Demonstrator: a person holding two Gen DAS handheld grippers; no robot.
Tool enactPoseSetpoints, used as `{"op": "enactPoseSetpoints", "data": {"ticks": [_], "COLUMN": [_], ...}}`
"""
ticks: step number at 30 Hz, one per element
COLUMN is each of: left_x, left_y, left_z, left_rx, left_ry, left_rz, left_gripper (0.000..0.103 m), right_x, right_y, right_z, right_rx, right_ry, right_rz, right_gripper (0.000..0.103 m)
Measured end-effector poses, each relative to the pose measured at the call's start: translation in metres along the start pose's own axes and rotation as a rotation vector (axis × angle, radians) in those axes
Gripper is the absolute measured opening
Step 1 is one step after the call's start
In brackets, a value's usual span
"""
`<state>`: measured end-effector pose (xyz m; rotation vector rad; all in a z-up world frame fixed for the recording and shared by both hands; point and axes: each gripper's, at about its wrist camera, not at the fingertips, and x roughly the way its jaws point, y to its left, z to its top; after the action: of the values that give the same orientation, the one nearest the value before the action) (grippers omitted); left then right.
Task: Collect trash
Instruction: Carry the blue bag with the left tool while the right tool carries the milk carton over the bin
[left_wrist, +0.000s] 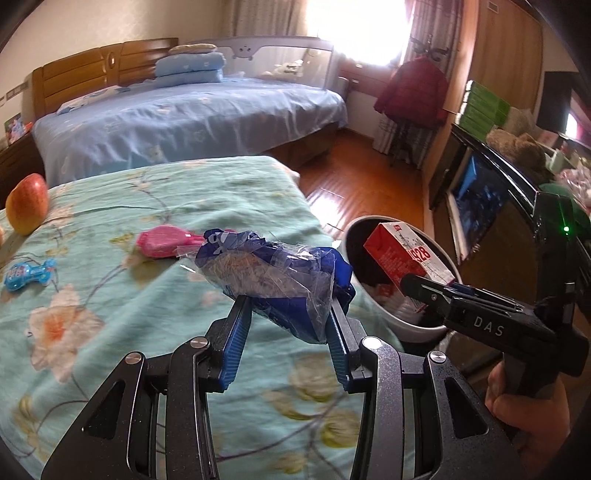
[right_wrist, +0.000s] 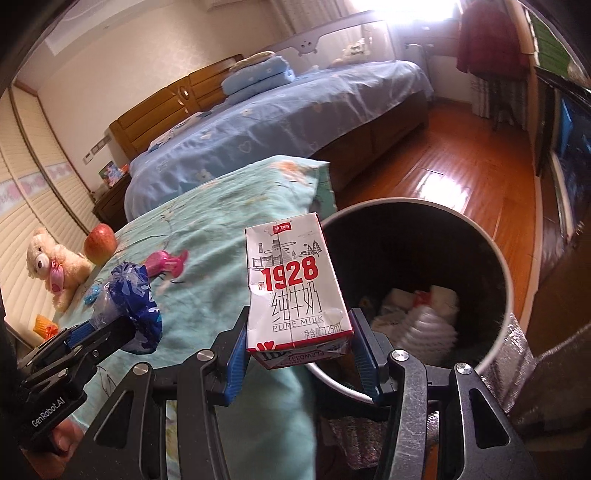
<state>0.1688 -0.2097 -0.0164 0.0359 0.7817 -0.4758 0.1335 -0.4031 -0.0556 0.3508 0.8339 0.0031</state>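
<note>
Right gripper (right_wrist: 297, 347) is clamped on a small milk carton (right_wrist: 291, 291), blue pads pressing its two narrow sides near the base; carton stands roughly upright between the fingers, long axis running up and away from the wrist, printed face toward the camera. Just ahead and to the right of those fingers sits the open mouth of the trash bin (right_wrist: 508, 280), dark inside, with pale crumpled waste already at the bottom. The carton hangs at the bin's near-left rim, part over the bedspread edge, part over the opening; judged from this, the release calls for a short carry forward and right so the carton clears the rim. Left gripper (left_wrist: 291, 325) is clamped on a crumpled blue and clear plastic wrapper (left_wrist: 273, 273), which bulges out beyond the fingertips, long axis lying across the jaws. For this gripper the bin (left_wrist: 369, 310) lies ahead and to its right, beyond the edge of the floral bedspread (left_wrist: 110, 295), with the right gripper (left_wrist: 432, 288) and carton (left_wrist: 406, 254) already over it. The right hand is the nearer to the bin; the left looks likely to follow. Further out on the bedspread: a pink toy (left_wrist: 162, 242), a blue toy (left_wrist: 29, 277), an apple (left_wrist: 27, 203).
</note>
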Motion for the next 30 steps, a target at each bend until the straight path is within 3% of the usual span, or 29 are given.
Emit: {"op": "enactPoseSetpoints", "data": {"ticks": [30], "left_x": [0.019], "left_y": [-0.073], "left_z": [0.003], "left_rx": [0.129], "left_ry": [0.034], "left_rz": [-0.052], "left_gripper": [0.039], "right_x": [-0.030], "right_y": [-0.061], "right_z": [-0.006], "right_rx": [0.104], "right_ry": [-0.047], "right_rz": [-0.058], "right_gripper": [0.051]}}
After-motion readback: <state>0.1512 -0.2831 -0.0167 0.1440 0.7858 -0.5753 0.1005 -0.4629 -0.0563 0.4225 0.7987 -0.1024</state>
